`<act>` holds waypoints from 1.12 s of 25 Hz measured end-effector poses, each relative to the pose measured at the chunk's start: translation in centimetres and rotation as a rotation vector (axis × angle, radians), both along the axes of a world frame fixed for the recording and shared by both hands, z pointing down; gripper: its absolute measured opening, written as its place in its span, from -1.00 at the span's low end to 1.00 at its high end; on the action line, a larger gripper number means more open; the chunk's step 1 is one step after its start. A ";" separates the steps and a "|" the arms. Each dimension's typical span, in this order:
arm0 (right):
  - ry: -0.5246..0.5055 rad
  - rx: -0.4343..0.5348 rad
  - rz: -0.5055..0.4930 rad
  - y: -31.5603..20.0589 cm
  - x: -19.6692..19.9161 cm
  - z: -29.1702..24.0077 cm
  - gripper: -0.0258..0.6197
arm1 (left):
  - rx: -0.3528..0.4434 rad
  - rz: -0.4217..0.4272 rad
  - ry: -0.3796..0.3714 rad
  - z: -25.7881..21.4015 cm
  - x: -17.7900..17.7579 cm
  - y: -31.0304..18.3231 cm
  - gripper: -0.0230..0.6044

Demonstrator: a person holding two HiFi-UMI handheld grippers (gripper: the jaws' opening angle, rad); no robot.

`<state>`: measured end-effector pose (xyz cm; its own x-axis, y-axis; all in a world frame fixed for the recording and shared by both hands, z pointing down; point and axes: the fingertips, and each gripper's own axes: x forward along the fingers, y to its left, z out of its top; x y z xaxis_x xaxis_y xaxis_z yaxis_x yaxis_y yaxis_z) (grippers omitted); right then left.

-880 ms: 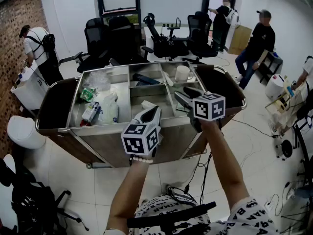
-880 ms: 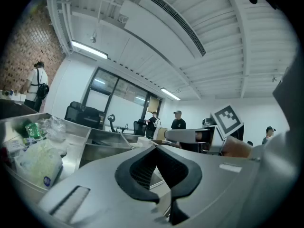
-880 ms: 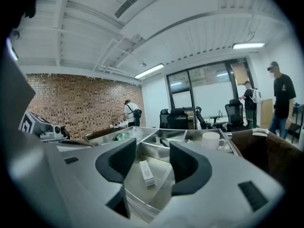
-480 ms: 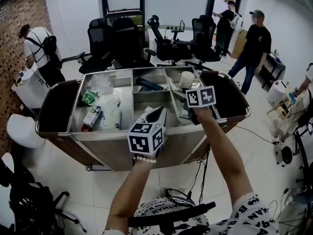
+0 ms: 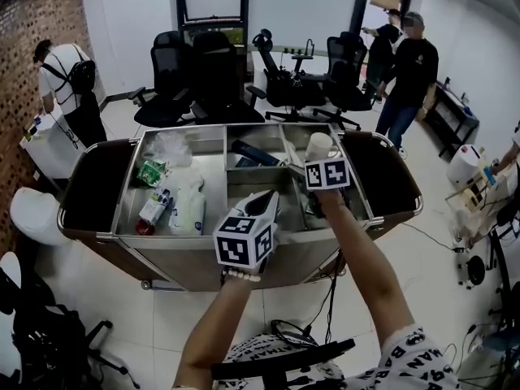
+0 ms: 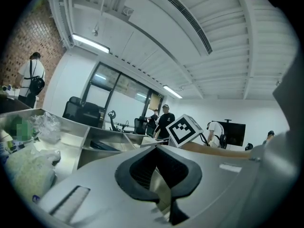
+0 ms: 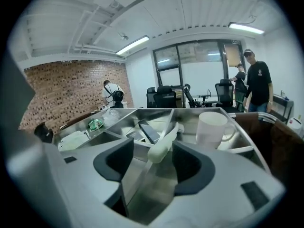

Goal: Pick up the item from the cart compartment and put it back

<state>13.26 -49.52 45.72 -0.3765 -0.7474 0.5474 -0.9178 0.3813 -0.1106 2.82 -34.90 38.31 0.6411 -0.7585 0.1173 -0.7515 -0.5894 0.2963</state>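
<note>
A steel cart (image 5: 187, 254) with several compartments stands in front of me. My right gripper (image 5: 309, 169) (image 7: 153, 151) hangs over the right-hand compartments with its jaws wide open. A white elongated item (image 7: 164, 144) rests on a divider just beyond the gap between them, untouched. Further right a white mug (image 7: 212, 127) (image 5: 318, 145) stands upright. A flat black item (image 7: 148, 131) (image 5: 253, 153) lies in the back middle compartment. My left gripper (image 5: 264, 204) (image 6: 156, 148) points into the cart from its front edge, shut and empty.
The left compartment holds a green packet (image 5: 149, 171), a clear plastic bag (image 5: 171, 143), a white pouch (image 5: 187, 201) and a small bottle (image 5: 153, 208). Office chairs (image 5: 195, 75) stand behind the cart. One person (image 5: 63, 84) works at the left, two others (image 5: 406, 67) stand back right.
My right gripper has travelled from the cart's front right part deeper in, toward the mug. The left gripper has stayed near the front edge.
</note>
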 end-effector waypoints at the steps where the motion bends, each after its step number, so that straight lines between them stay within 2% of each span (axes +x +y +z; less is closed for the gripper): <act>1: 0.004 -0.003 0.002 -0.1 0.0 0.3 -0.12 | -0.002 0.000 0.001 0.1 -0.1 -0.1 -0.93; 3: 0.008 -0.006 0.003 -0.3 -0.1 0.7 -0.26 | -0.005 -0.001 0.004 0.2 -0.2 -0.2 -0.93; 5: 0.022 -0.005 0.000 -0.4 0.0 0.8 -0.26 | -0.009 0.001 0.012 0.2 -0.1 -0.4 -0.93; 7: 0.066 0.006 0.013 -0.7 0.3 0.8 -0.42 | -0.011 0.000 0.019 0.2 -0.1 -0.6 -0.93; 9: 0.106 0.033 0.032 -0.9 0.6 0.6 -0.45 | -0.010 0.000 0.022 0.2 -0.1 -0.7 -0.93; 15: 0.162 0.223 0.058 -1.0 1.2 -2.8 -0.57 | -0.009 -0.001 0.017 0.6 0.1 -0.7 -0.93; 21: 0.176 0.363 0.062 -1.5 1.6 -5.7 -0.60 | -0.013 -0.003 0.010 1.0 0.6 -0.7 -0.93; 28: 0.156 0.442 0.067 -1.9 2.4 -9.2 -0.60 | -0.003 -0.014 0.007 0.3 0.7 -0.8 -0.93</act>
<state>15.67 -51.45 36.50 -0.2584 -0.9412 0.2177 -0.9346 0.3006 0.1903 3.56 -35.70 38.65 0.6311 -0.7670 0.1155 -0.7578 -0.5779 0.3031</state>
